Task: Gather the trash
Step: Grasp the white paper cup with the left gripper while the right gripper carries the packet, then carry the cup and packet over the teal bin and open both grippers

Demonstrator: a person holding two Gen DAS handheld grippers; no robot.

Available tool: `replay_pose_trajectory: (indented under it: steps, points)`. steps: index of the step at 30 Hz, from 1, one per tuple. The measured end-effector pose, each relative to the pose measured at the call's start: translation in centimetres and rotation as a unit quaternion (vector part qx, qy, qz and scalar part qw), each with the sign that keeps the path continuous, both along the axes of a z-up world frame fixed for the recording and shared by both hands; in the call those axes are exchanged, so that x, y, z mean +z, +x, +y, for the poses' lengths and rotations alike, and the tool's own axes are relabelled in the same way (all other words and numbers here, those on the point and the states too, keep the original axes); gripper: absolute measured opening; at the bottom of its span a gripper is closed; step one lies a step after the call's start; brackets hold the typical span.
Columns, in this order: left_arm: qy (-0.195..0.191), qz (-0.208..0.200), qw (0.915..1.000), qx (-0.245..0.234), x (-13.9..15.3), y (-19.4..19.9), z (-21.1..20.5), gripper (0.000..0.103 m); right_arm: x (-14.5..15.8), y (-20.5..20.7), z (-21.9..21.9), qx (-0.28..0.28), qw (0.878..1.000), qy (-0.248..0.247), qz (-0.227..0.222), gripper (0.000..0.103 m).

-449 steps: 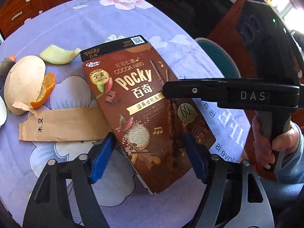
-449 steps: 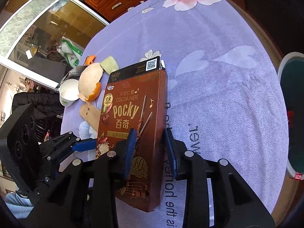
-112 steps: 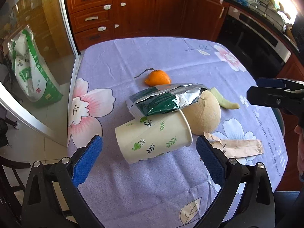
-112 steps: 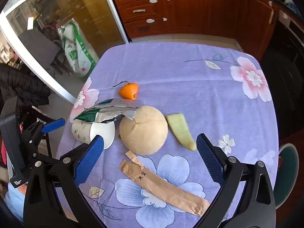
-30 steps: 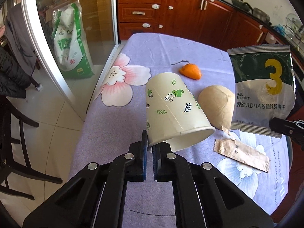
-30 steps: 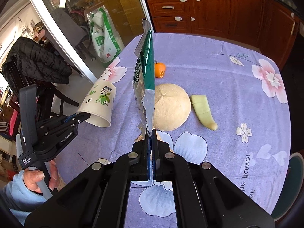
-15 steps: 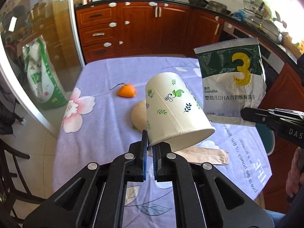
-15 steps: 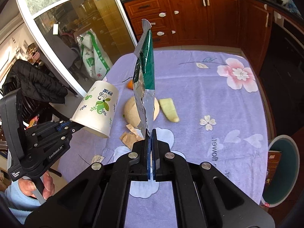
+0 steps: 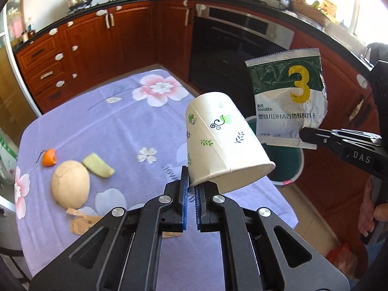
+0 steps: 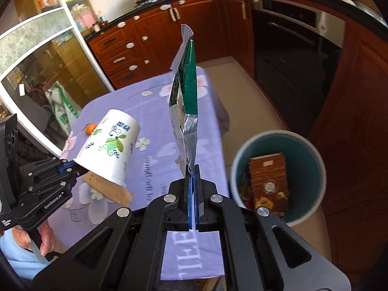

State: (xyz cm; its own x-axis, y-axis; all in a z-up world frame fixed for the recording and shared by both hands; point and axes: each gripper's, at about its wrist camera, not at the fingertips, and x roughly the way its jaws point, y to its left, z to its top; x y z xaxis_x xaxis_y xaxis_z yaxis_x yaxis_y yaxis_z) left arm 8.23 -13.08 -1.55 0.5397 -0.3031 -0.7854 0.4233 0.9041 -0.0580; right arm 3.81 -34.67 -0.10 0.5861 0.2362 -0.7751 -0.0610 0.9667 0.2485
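Above the lilac floral tablecloth (image 9: 101, 126), two items are carried clear of the table. Item one: paper cup (image 9: 223, 140) with leaf print, tilted mouth-down, its rim wall pinched between the blue pads of the left gripper (image 9: 190, 194), jaws clenched on it. Item two: green and silver snack packet (image 9: 288, 99) bearing a yellow 3, held upright by its lower edge in the right gripper (image 10: 193, 189), jaws clamped tight on the foil — seen edge-on in the right wrist view. On the cloth: round tan rind (image 9: 70, 184), pale green peel slice (image 9: 98, 168) just beside it, small orange piece (image 9: 49, 157) near the table's left edge, and a strip of brown paper (image 10: 106, 188) partly under the cup in the right wrist view. Beside the table, on the floor: teal bin (image 10: 312, 160) with a pale rim, holding a brown snack box (image 10: 268, 181) standing on end — the packet hangs to its left. A hand (image 10: 41, 237) with a light blue sleeve grips the left gripper's handle.
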Motion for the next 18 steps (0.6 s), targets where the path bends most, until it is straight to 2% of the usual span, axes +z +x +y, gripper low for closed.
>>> replay_pose_trajectory:
  steps: [3, 8, 13, 18]
  points:
    - [0.010, 0.008, 0.9995, -0.028, -0.8, 0.4, -3.4, 0.005, -1.2, -0.9, -4.2, -0.039, 0.999, -0.011, 0.011, 0.001]
    - [0.027, 0.024, 0.9972, -0.066, -2.7, 0.9, -8.4, 0.005, -3.9, -1.3, -8.9, -0.077, 0.996, -0.017, 0.036, 0.001]
    - [0.047, 0.044, 0.9931, -0.098, -4.9, 1.7, -13.0, 0.005, -6.8, -0.7, -11.5, -0.094, 0.993, -0.019, 0.073, 0.001]
    - [0.058, 0.063, 0.9898, -0.114, -6.9, 2.9, -15.8, 0.006, -9.5, 0.4, -12.6, -0.100, 0.988, -0.028, 0.111, 0.001]
